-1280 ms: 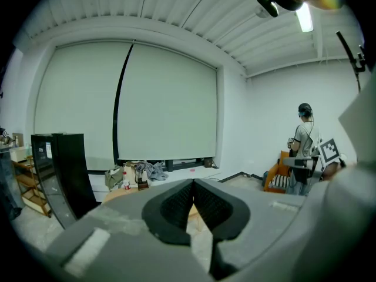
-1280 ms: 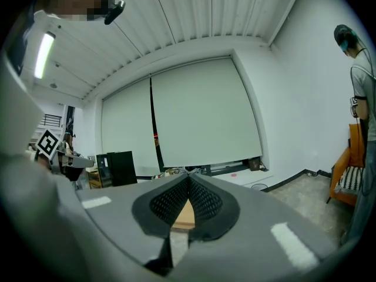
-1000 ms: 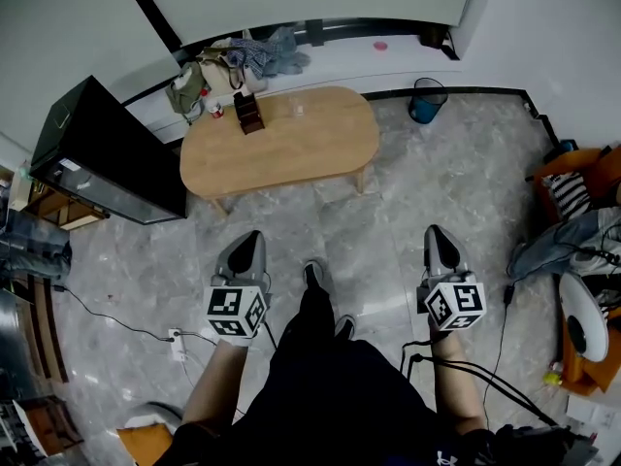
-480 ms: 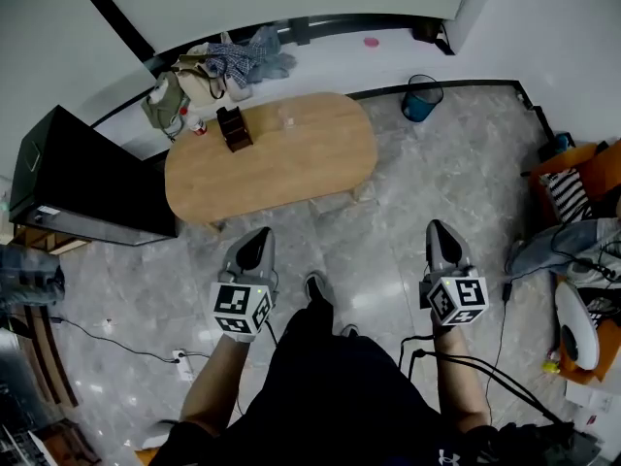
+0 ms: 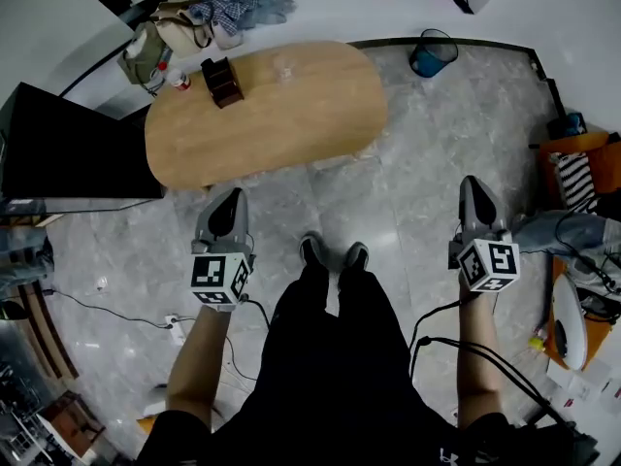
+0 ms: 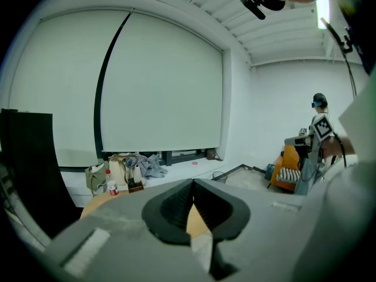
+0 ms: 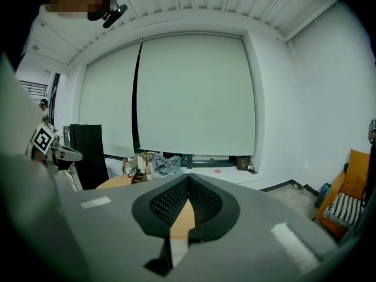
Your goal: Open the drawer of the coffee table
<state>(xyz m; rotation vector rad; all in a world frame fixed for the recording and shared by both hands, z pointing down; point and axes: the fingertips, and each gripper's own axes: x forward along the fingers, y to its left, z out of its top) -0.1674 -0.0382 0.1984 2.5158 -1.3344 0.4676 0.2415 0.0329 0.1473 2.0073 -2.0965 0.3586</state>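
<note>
now closer to the coffee table (image 5: 291, 115) than before. holding left gripper (image 5: 224, 202) by its near edge, right gripper (image 5: 473, 187) further right, both closed, empty.

Oval coffee table (image 5: 291, 115), left gripper (image 5: 230, 196) near, right gripper (image 5: 473, 183) farther

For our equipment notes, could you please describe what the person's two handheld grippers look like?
Both the left gripper and right gripper have grey tapering bodies with black ribbed pads. Each carries a white cube printed with black square markers. Black cables trail from the right one. The person wears black clothing.
</note>
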